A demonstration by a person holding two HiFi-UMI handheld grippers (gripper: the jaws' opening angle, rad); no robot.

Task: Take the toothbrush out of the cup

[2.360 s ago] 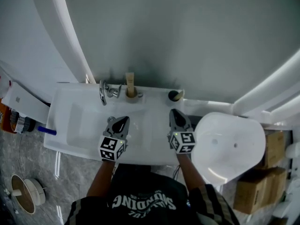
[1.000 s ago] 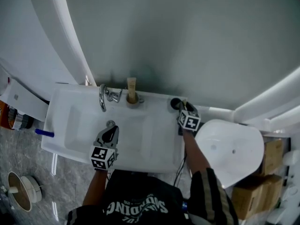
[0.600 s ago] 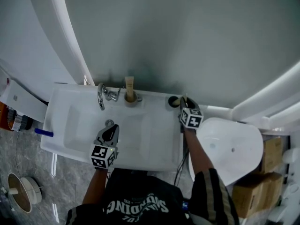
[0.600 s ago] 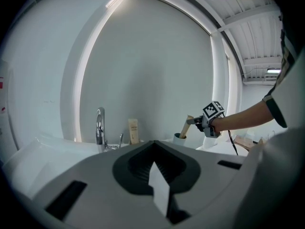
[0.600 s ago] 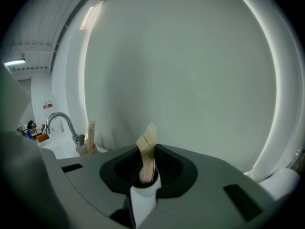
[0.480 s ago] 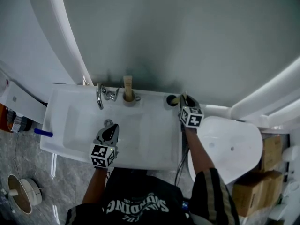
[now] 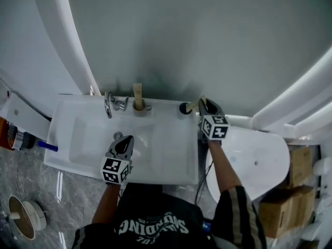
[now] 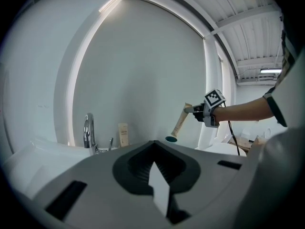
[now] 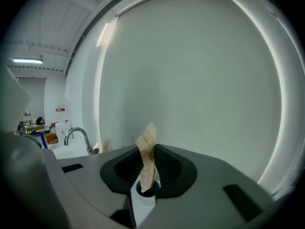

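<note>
Above the sink's back right edge, beige tube in right tool

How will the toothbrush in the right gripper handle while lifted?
Probably light: the toothbrush is slim and hangs tilted from the right gripper, pinched near one end. Its tan wrapper looks creased, so it may flex or slip in the grip. Its lower end appears near the cup; a swing could catch the rim.
</note>
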